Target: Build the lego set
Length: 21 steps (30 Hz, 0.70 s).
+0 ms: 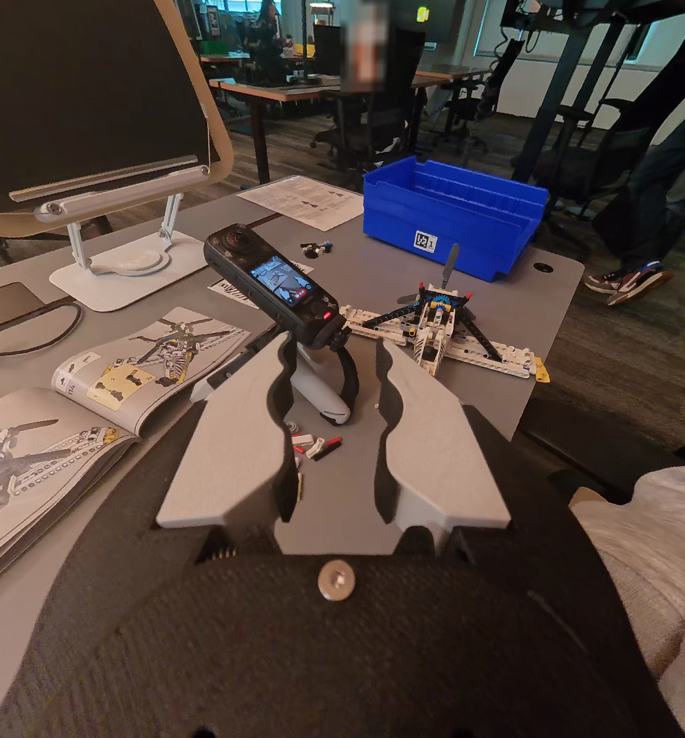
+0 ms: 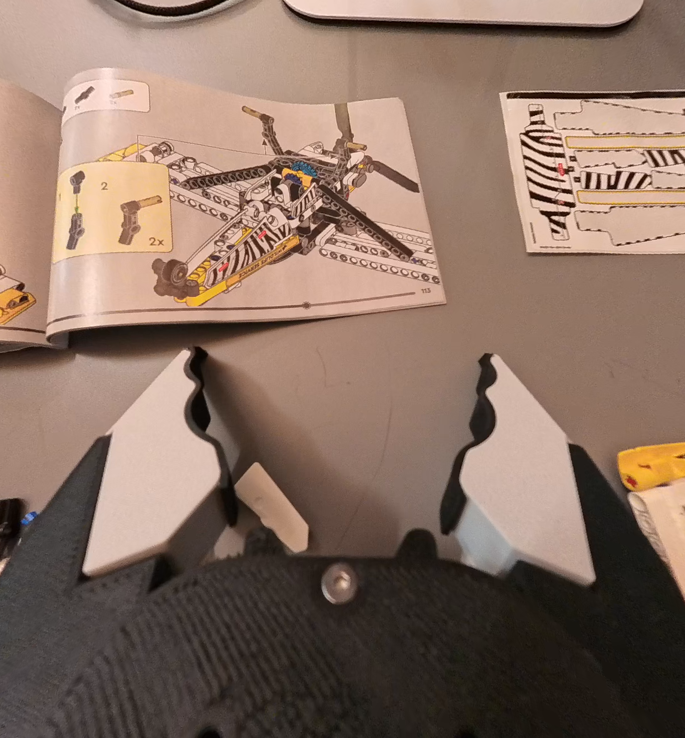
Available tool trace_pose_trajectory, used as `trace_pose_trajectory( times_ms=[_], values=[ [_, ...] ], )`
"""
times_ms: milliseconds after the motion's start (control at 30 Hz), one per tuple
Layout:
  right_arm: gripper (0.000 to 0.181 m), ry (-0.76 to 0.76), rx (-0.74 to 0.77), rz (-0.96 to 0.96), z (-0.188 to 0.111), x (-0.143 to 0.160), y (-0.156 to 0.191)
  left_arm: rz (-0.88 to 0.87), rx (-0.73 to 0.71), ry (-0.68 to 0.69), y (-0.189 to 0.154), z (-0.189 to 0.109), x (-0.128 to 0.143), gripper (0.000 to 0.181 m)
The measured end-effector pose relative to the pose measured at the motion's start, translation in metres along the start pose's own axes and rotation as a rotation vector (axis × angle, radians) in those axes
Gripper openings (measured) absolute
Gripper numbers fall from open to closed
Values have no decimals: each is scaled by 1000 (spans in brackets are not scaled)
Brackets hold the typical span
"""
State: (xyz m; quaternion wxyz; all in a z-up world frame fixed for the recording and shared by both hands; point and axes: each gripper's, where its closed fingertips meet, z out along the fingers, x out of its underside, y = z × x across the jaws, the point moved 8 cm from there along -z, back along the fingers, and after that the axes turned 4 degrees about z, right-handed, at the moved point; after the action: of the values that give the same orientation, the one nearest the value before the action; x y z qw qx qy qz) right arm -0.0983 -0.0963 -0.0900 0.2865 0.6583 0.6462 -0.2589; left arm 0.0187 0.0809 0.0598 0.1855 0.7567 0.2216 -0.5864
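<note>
My left gripper point(image 1: 333, 355) is spread and holds nothing, above loose lego pieces point(image 1: 315, 445) on the grey tabletop point(image 1: 373, 271). My right gripper point(image 2: 343, 353) gapes wide, empty, just short of the open instruction booklet point(image 2: 233, 199). The half-built lego plane point(image 1: 440, 331) sits near the tabletop's right edge, before the blue bin point(image 1: 452, 215).

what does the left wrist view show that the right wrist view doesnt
Only the left wrist view shows the blue bin, the half-built lego plane, the loose pieces between the left gripper's open jaws, and the right gripper's camera. Only the right wrist view shows the sticker sheet clearly, and the right gripper, jaws open and empty. Both show the open instruction booklet on the grey table.
</note>
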Motion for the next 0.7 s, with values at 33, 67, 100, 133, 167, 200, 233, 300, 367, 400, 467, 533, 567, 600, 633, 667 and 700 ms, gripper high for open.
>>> trace_pose_trajectory(
  times_ms=[33, 67, 100, 133, 167, 200, 233, 300, 367, 400, 467, 533, 567, 600, 633, 667, 700],
  values=[
    [134, 0, 0, 0, 0, 0, 0, -1, -2, -6, 1, -1, -1, 37],
    [134, 0, 0, 0, 0, 0, 0, -2, -9, -9, 2, -2, -1, 37],
    [134, 0, 0, 0, 0, 0, 0, -1, -17, -10, 4, -2, -1, 38],
    [134, 0, 0, 0, 0, 0, 0, 0, -24, -8, 6, -4, -2, 38],
    [134, 0, 0, 0, 0, 0, 0, -2, -37, -7, 10, -5, -2, 38],
    [134, 0, 0, 0, 0, 0, 0, -5, -50, -12, 14, -8, -3, 38],
    [134, 0, 0, 0, 0, 0, 0, -12, -64, -19, 19, -10, -4, 38],
    [134, 0, 0, 0, 0, 0, 0, -33, -83, -35, 27, -16, -5, 38],
    [134, 0, 0, 0, 0, 0, 0, -55, -77, -51, 31, -17, -6, 38],
    [134, 0, 0, 0, 0, 0, 0, -56, -68, -49, 31, -16, -5, 38],
    [134, 0, 0, 0, 0, 0, 0, -50, -77, -23, 33, -15, -3, 40],
    [134, 0, 0, 0, 0, 0, 0, -51, -89, -31, 37, -15, -2, 39],
    [134, 0, 0, 0, 0, 0, 0, -57, -93, -33, 40, -16, -1, 39],
    [134, 0, 0, 0, 0, 0, 0, -66, -95, -36, 42, -17, -1, 39],
    [134, 0, 0, 0, 0, 0, 0, -72, -100, -40, 45, -17, 0, 39],
    [134, 0, 0, 0, 0, 0, 0, -72, -112, -38, 49, -18, 1, 40],
    [134, 0, 0, 0, 0, 0, 0, -66, -130, -32, 53, -20, 2, 40]
  ],
)
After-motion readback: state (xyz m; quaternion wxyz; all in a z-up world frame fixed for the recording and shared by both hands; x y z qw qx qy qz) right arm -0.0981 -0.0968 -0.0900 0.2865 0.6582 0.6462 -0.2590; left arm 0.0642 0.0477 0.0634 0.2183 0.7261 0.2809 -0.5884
